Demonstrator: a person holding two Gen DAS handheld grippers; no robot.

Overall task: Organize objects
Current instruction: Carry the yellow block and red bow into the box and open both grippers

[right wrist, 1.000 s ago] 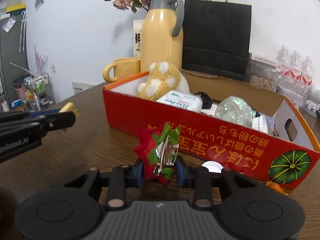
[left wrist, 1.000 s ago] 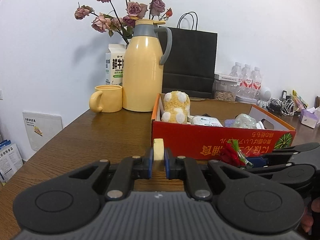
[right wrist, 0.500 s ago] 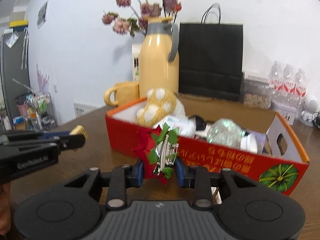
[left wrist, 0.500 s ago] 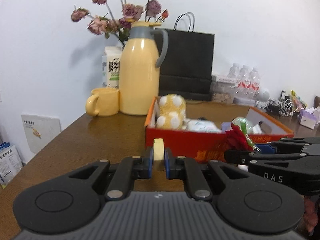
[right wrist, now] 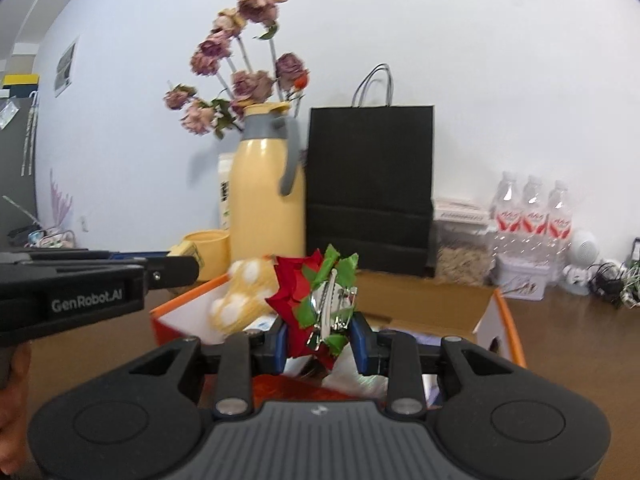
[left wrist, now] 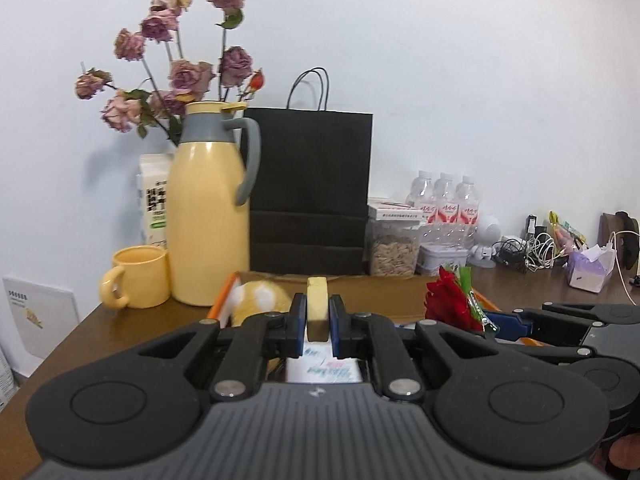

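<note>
Grippers hide most box [right wrist: 502, 312] contents; plush toy [right wrist: 242, 298] blurred.

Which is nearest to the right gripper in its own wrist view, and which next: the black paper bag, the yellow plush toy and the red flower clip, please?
1. Red flower clip, held in the right gripper.
2. Yellow plush toy, just left, in the box.
3. Black paper bag, upright at the wall.

Pale yellow plastic thermos jug [left wrist: 208, 216] with grey collar and handle; matching yellow ceramic mug [left wrist: 138, 278] to its left. Dusty pink dried roses [left wrist: 184, 76] behind. Matte black paper bag [left wrist: 310, 192] to the right. Orange-red cardboard box [right wrist: 508, 320], brown inside, holding a yellow plush toy with white spots [right wrist: 240, 296]. Red fabric flower clip with green leaves [right wrist: 320, 300], silver metal at its centre. Cream-yellow flat block [left wrist: 317, 306] between blue pads [left wrist: 335, 330]. 3 clear bottles with red-and-white labels [left wrist: 450, 208] far right. Dark brown wooden table [left wrist: 120, 332].
</note>
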